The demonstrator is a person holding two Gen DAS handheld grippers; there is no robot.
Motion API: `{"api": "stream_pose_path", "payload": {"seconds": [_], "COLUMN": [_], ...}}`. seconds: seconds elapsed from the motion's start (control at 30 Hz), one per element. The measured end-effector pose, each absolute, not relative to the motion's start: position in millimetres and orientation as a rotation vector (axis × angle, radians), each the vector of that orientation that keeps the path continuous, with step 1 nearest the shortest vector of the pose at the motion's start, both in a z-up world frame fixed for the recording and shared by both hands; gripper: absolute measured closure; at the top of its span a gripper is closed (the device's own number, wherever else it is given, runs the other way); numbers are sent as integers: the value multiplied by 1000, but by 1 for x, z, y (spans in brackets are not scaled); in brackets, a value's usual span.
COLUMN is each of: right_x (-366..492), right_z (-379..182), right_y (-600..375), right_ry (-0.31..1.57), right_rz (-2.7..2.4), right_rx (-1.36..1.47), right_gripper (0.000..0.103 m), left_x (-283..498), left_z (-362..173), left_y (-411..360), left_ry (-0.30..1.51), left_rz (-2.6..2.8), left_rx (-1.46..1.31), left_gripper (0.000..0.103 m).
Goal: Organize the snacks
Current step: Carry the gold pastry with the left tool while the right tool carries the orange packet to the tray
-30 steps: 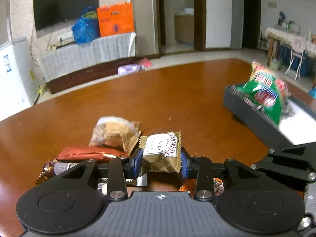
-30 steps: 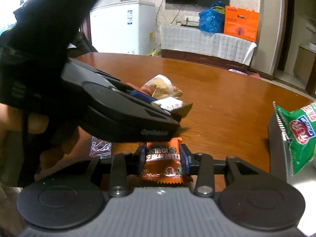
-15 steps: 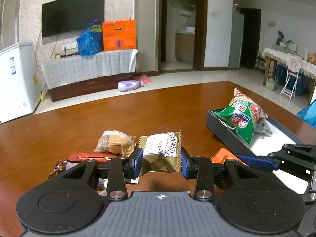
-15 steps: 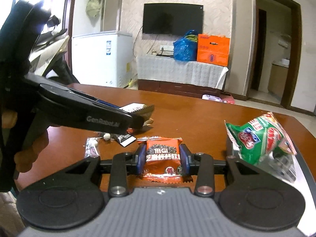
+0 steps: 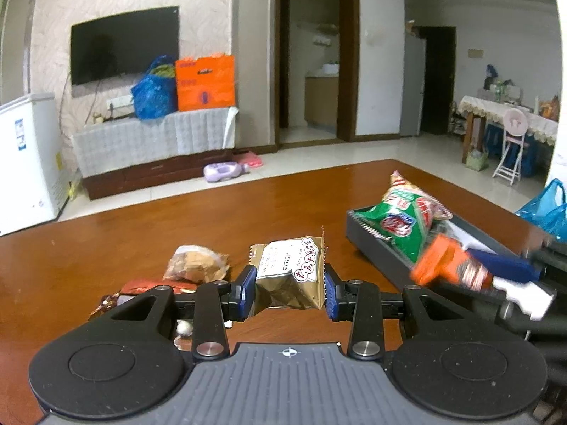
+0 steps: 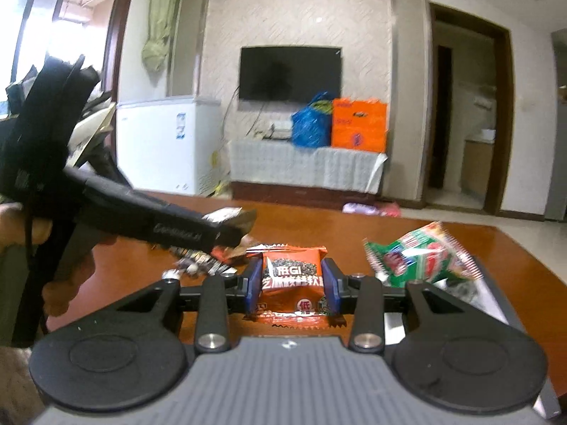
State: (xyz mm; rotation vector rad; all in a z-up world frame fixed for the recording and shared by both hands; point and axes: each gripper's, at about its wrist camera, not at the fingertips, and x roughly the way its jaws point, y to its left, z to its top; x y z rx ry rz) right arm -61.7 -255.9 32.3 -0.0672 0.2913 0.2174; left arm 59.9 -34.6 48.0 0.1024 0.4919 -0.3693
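Note:
My left gripper (image 5: 288, 288) is shut on a gold-and-white snack packet (image 5: 288, 274), held above the brown table. My right gripper (image 6: 292, 288) is shut on an orange snack packet (image 6: 292, 279). The orange packet also shows in the left wrist view (image 5: 448, 265), over the near end of the dark tray (image 5: 368, 239). A green-and-red chip bag (image 5: 404, 212) lies in the tray; it also shows in the right wrist view (image 6: 421, 256). The left gripper shows at the left of the right wrist view (image 6: 234, 226).
Loose snacks lie on the table to the left: a clear-wrapped brown snack (image 5: 196, 262), a red packet (image 5: 141, 287) and small candies (image 6: 198, 264). A blue plastic bag (image 5: 547, 212) is beyond the tray. Bare table (image 5: 248, 209) stretches behind.
Both grippers have risen and levelled, each still holding its packet. The right gripper's orange packet has moved over the tray's near end.

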Motion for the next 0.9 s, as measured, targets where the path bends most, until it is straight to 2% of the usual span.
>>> {"api": "stream_pose_path", "payload": {"seconds": [0.4, 0.57, 0.9], "right_x": [-85, -93, -79], "right_z": [56, 63, 41], "right_y": [-330, -361, -421], "right_ry": [201, 167, 370], "right_rz": [23, -62, -161], "right_rx": [127, 118, 222], "right_gripper": [66, 66, 66], "left_x": [44, 42, 32], "left_z": [44, 39, 21], "left_y": [-90, -113, -169], "left_ry": [462, 459, 450], "left_rz": [-532, -598, -737], "left_rx": [145, 152, 235], "left_gripper": [64, 64, 64]}}
